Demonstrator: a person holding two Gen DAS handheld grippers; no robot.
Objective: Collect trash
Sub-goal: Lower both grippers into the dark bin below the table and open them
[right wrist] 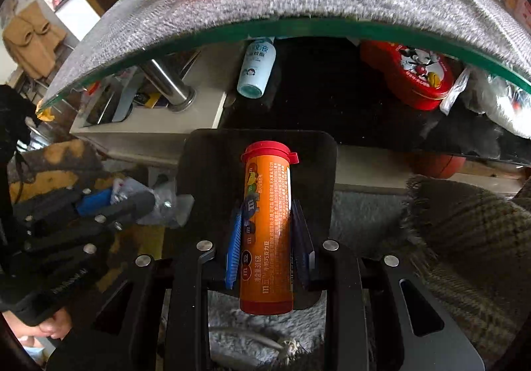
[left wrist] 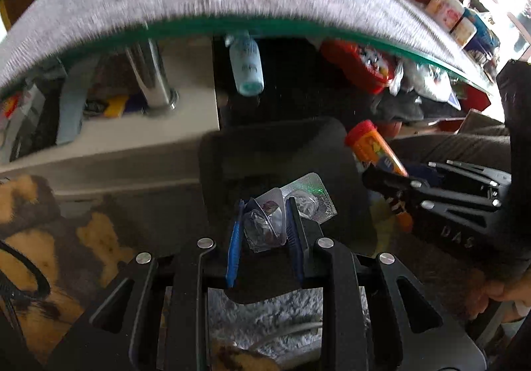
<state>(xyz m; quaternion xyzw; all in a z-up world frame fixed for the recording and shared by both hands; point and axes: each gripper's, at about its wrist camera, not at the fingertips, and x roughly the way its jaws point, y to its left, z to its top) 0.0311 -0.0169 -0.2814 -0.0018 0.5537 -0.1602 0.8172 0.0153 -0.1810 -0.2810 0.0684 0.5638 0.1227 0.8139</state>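
The left gripper (left wrist: 264,221) is squeezing a crumpled foil pill pack (left wrist: 285,211). The right gripper (right wrist: 270,234) is pinching an orange candy tube (right wrist: 267,225). Both are hanging over the black bin (right wrist: 318,145), below the desk's front edge (right wrist: 298,27). Get each right above the opening before letting go.

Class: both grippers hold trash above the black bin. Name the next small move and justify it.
Probably lower a little more, then open the jaws: the right gripper clamps the orange tube, the left gripper the blister pack, both over the black bin.
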